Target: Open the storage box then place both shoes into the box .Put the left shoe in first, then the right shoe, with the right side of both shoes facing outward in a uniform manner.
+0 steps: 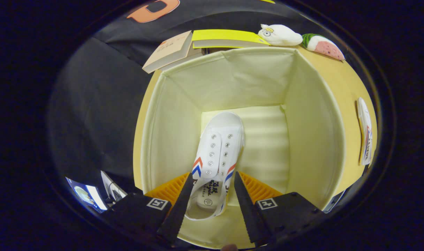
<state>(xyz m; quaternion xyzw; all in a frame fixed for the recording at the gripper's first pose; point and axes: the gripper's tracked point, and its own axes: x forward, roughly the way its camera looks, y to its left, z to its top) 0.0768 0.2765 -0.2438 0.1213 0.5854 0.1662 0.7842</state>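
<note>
I look down into the open cream fabric storage box. A white lace-up shoe with red and blue chevrons is inside it, toe pointing away toward the far wall, heel opening nearest me. My gripper is lowered into the box with one finger on each side of the shoe near its collar, and both fingers press on it. Whether the sole rests on the box floor is unclear. The second white shoe lies on the wooden table outside the box, to the right.
Beyond the box stand a tan book and a yellow-covered book. A white plush toy and a watermelon-patterned plush lie at the far right corner. Black cloth hangs to the left.
</note>
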